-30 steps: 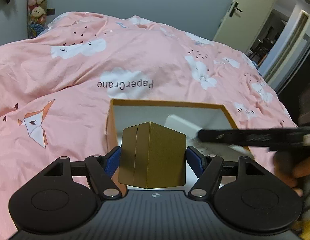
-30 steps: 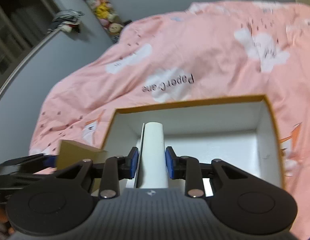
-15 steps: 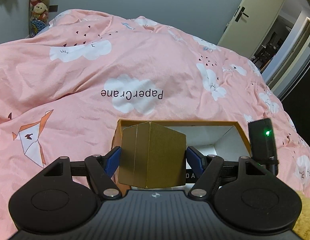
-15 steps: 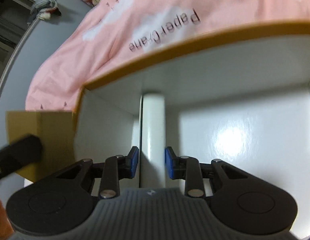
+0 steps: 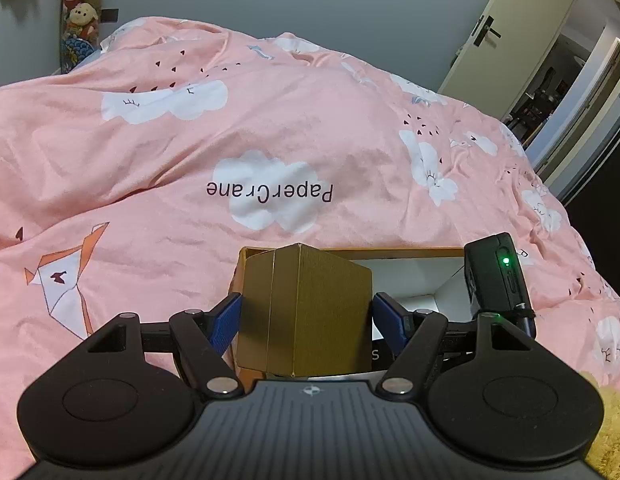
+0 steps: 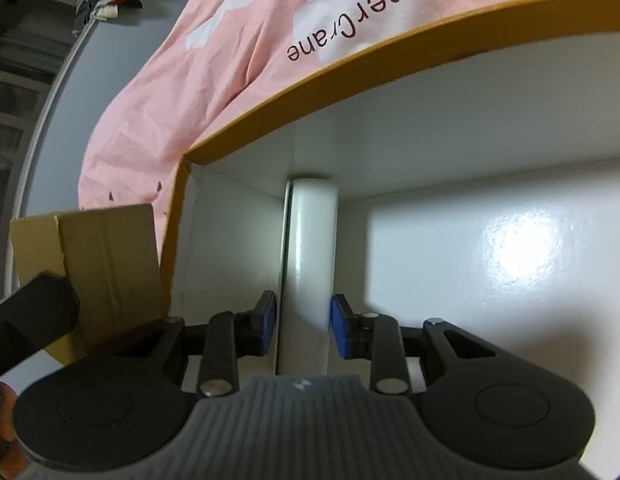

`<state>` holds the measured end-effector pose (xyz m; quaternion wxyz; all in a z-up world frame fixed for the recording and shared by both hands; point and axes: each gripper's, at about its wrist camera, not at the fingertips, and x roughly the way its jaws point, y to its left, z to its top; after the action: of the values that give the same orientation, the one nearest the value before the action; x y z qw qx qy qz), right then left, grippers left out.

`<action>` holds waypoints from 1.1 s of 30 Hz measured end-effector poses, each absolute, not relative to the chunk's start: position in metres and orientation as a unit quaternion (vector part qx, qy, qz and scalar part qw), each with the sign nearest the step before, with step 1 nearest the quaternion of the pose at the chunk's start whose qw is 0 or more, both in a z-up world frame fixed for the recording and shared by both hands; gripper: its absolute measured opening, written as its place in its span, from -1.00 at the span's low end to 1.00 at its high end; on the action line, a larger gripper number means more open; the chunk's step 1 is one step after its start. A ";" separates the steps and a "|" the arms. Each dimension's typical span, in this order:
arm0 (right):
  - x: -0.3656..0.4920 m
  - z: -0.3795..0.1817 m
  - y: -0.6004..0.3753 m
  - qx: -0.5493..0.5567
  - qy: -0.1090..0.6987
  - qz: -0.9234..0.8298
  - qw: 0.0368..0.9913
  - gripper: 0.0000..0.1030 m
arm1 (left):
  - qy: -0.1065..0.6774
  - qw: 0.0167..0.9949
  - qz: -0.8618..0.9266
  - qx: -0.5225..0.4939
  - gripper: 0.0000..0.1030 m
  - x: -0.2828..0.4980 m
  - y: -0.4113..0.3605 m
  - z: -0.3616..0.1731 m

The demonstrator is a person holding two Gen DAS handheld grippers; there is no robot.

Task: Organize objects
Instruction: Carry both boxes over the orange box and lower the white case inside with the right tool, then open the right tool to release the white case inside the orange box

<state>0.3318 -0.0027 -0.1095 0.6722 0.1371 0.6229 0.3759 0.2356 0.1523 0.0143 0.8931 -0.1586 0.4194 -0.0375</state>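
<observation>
My left gripper (image 5: 306, 316) is shut on a small gold cardboard box (image 5: 302, 312), held just outside the left wall of an open storage box with orange rim (image 5: 389, 250) and white inside. The gold box also shows in the right wrist view (image 6: 106, 264). My right gripper (image 6: 304, 324) is down inside the storage box (image 6: 349, 60), with a slim white box (image 6: 310, 256) between its blue pads (image 6: 266, 320). Small gaps show beside the white box, whose far end is against the box's back wall.
The storage box lies on a bed with a pink quilt (image 5: 230, 140) printed with clouds. A grey wall with plush toys (image 5: 80, 12) is behind. An open door (image 5: 509, 32) is at the right. The right gripper's black body (image 5: 497, 276) stands over the box's right side.
The right gripper has gone deeper into the storage box with the white box, and its jaws have loosened slightly. The left gripper has pulled back a little, still holding the gold box.
</observation>
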 end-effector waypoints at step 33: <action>0.300 -0.057 -0.098 0.036 0.582 0.327 0.744 -0.37 | 0.513 0.845 -0.147 0.023 0.59 0.224 0.061 -0.025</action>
<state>0.2998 -0.0977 -0.0573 0.7439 0.0365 0.5816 0.3272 0.2240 0.0608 -0.0247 0.8453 0.0226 0.5131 -0.1472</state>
